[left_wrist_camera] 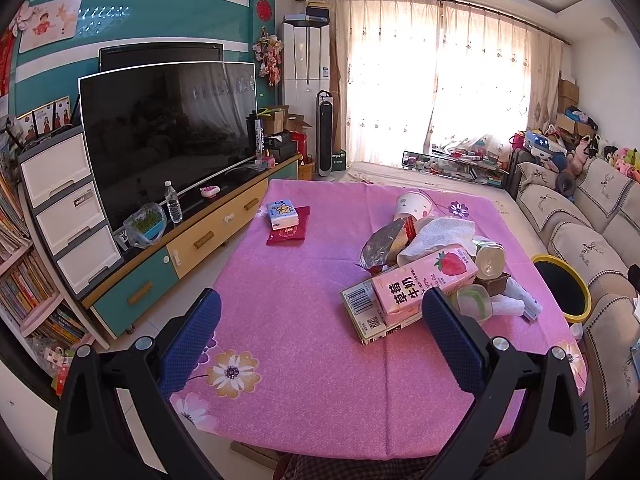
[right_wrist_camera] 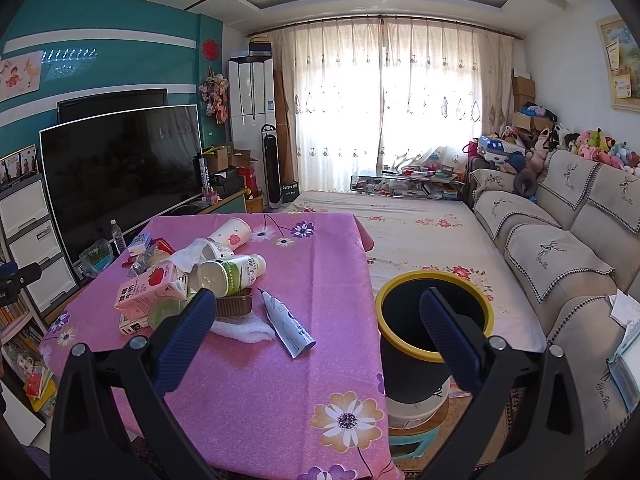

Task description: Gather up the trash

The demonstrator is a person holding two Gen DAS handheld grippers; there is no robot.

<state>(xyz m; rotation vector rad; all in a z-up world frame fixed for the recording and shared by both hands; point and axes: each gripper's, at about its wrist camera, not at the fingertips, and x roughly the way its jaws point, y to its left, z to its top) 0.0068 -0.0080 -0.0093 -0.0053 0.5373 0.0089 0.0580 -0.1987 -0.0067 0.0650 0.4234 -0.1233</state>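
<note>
While both jaws gape empty, the trash pile (left_wrist_camera: pixel 432 272) lies ahead of the left gripper (left_wrist_camera: pixel 320 336).

The right claw (right_wrist_camera: pixel 316 320) hangs wide open and empty above the near edge of the table (right_wrist_camera: pixel 256 380), which wears a pink flowered cloth. Ahead to the left lies a litter heap: a pink strawberry milk carton (right_wrist_camera: pixel 150 290), a green-labelled bottle (right_wrist_camera: pixel 232 272), a squeezed tube (right_wrist_camera: pixel 286 326) and a paper cup (right_wrist_camera: pixel 230 234). A yellow-rimmed black bin (right_wrist_camera: pixel 404 344) stands just beside the table's right edge.
</note>
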